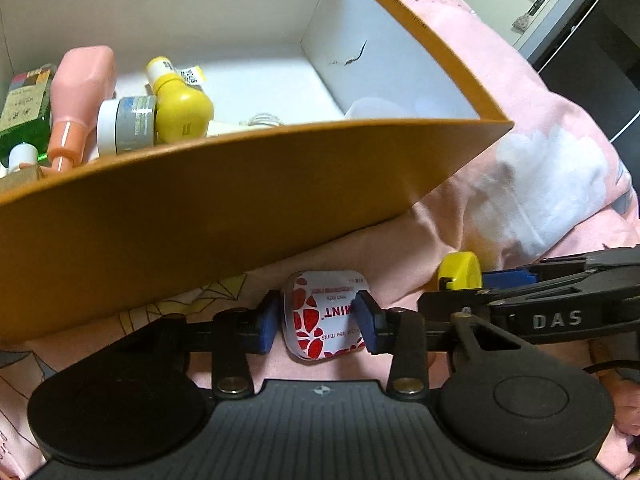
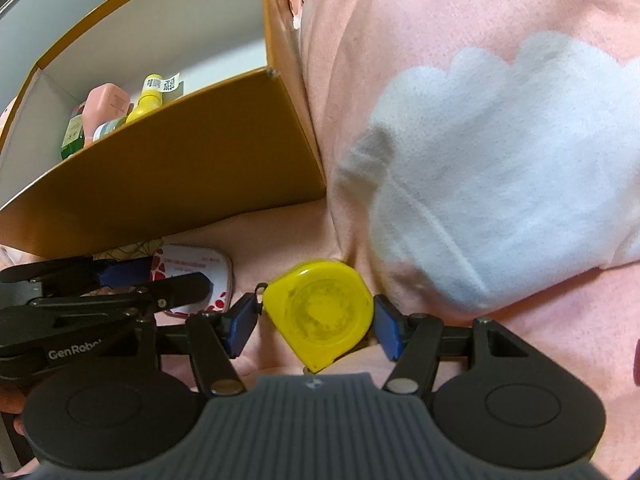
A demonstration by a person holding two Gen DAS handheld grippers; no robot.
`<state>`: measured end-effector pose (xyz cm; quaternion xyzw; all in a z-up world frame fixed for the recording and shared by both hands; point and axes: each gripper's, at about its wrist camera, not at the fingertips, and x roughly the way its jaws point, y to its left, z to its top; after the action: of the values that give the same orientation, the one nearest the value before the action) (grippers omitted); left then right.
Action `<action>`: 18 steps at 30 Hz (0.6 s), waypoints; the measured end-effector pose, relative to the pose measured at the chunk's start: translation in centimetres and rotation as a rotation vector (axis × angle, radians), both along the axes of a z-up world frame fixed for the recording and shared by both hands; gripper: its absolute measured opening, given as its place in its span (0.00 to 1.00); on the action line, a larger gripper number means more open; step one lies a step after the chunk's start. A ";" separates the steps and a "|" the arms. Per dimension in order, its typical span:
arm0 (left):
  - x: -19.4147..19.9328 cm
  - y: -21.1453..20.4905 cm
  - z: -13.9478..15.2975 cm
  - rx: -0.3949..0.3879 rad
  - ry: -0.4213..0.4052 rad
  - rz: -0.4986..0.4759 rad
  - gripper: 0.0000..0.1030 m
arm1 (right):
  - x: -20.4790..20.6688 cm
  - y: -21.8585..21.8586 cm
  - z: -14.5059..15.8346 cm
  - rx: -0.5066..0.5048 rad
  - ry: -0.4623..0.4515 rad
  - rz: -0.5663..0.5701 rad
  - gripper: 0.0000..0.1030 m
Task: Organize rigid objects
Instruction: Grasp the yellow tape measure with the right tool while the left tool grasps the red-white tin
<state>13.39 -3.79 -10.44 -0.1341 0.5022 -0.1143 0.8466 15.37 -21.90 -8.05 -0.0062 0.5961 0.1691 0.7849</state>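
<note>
Left tool is clamping the mint tin, six o'clock of the orange box. Right tool is bracketing the yellow tape measure; contact is unclear.

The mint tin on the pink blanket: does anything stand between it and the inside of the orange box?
Yes. The box's near wall rises between the mint tin and the inside, so the tin must be lifted over the rim. Inside, bottles crowd the left part; the right part looks free. The left claw already brackets the tin.
</note>
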 end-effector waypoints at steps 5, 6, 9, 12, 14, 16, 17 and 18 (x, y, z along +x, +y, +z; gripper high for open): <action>-1.1 0.1 1.6 -0.029 -0.030 -0.011 0.24 | 0.0 0.0 -0.1 -0.002 0.004 -0.004 0.60; -1.2 0.0 1.7 -0.033 -0.029 -0.012 0.24 | 0.0 0.2 -0.2 -0.004 0.003 -0.002 0.60; -1.2 0.0 1.3 -0.042 -0.016 -0.011 0.24 | 0.1 0.8 -0.5 -0.012 0.010 0.021 0.60; -0.8 0.4 0.8 -0.070 0.010 0.007 0.27 | 0.3 1.3 -0.9 -0.025 0.015 0.042 0.60; -0.7 0.7 0.3 -0.089 0.025 0.023 0.30 | 0.4 1.2 -1.0 -0.019 0.020 0.034 0.60; -0.6 0.7 -0.1 -0.099 0.038 0.029 0.34 | 0.5 1.2 -1.1 -0.013 0.024 0.029 0.60; -0.5 0.6 -0.4 -0.104 0.044 0.027 0.34 | 0.6 1.1 -1.1 -0.013 0.025 0.028 0.60; -0.5 0.7 -0.5 -0.114 0.043 0.027 0.34 | 0.6 1.1 -1.1 -0.012 0.024 0.028 0.60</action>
<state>12.94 -3.13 -10.96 -0.1913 0.5109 -0.1282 0.8282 15.95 -20.83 -9.11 -0.0173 0.6064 0.1763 0.7752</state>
